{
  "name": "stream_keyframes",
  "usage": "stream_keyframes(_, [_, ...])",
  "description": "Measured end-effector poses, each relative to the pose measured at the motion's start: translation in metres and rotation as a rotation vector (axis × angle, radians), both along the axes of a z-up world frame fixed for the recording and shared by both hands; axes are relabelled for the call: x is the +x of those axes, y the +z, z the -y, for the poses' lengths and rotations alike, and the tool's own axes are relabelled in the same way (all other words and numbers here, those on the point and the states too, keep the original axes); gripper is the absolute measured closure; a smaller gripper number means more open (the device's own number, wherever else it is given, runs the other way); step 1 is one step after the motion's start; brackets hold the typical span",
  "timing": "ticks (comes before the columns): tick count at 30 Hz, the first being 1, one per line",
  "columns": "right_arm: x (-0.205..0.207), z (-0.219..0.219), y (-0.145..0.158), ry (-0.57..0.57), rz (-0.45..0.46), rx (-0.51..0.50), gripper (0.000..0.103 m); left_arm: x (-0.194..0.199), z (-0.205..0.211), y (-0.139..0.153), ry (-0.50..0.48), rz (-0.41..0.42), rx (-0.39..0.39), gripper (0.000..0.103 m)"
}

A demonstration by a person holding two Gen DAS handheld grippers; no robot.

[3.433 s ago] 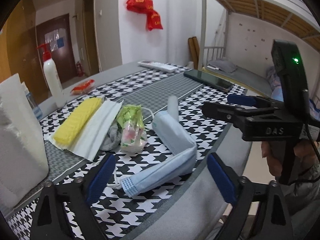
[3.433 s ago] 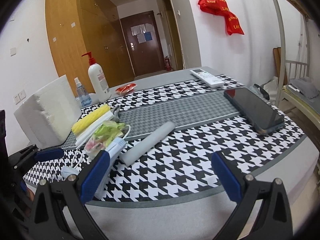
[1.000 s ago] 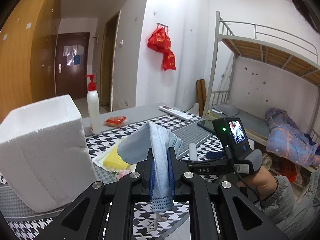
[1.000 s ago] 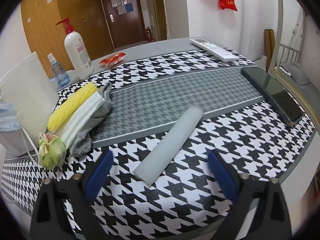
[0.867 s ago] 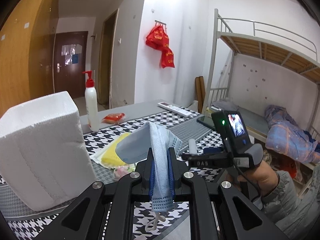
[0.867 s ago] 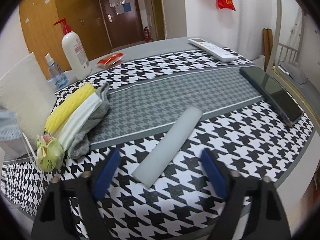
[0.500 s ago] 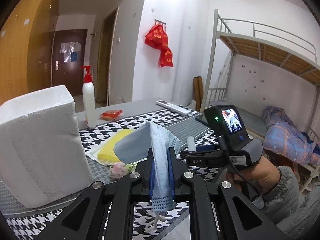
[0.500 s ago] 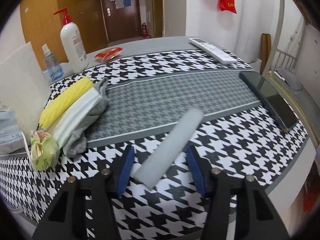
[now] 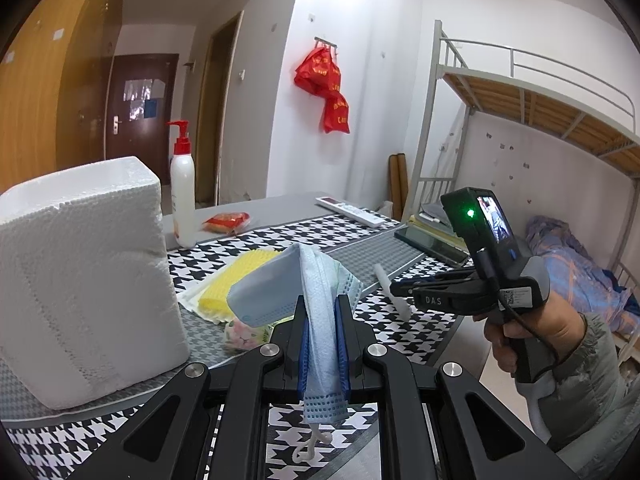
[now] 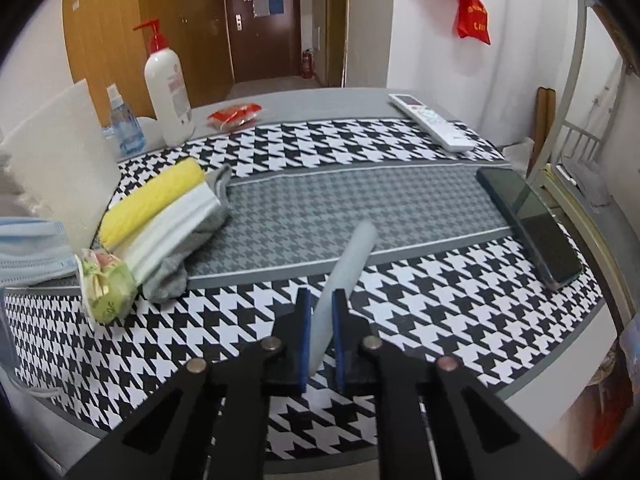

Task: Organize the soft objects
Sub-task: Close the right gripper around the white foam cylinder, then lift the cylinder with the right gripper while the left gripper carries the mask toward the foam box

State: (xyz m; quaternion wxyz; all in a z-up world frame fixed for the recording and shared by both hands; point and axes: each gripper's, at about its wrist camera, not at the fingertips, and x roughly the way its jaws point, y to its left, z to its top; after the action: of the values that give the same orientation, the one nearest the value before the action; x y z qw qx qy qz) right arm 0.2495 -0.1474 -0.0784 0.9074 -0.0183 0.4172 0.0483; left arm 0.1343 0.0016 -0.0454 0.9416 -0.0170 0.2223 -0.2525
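We read "DAS" in pale letters on the black side of the right gripper (image 9: 400, 290), other print we see too small to make out

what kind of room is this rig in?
Most likely a dorm room: a metal bunk bed beside the table, wooden wardrobe and door, with a remote and phone lying around.

Near end of grey foam strip (image 10: 344, 276) hidden between my right gripper's (image 10: 321, 312) pads, small blue bottle (image 10: 124, 128) partly behind white foam block (image 10: 60, 168), face mask (image 10: 32, 252) cut off at left edge, pump-bottle (image 10: 168, 88) label too blurred to read.
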Motion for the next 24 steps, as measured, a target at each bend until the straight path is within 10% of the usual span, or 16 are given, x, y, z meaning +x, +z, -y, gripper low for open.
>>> stream_keyframes(6, [0.007, 0.010, -0.006, -0.051, -0.040, 0.065, 0.087, -0.002, -0.002, -0.002, 0.010, -0.003, 0.002, 0.090])
stream_keyframes(10, [0.010, 0.004, -0.008, -0.032, -0.030, 0.121, 0.048, -0.001, -0.001, -0.001, 0.013, -0.005, 0.005, 0.090])
stream_keyframes(17, [0.019, -0.008, -0.015, -0.055, -0.046, 0.050, 0.048, 0.000, 0.000, 0.001, 0.020, -0.008, 0.008, 0.090])
stream_keyframes(24, [0.025, -0.009, -0.016, -0.051, -0.059, -0.002, 0.073, 0.002, 0.000, 0.005, 0.008, -0.019, -0.012, 0.090])
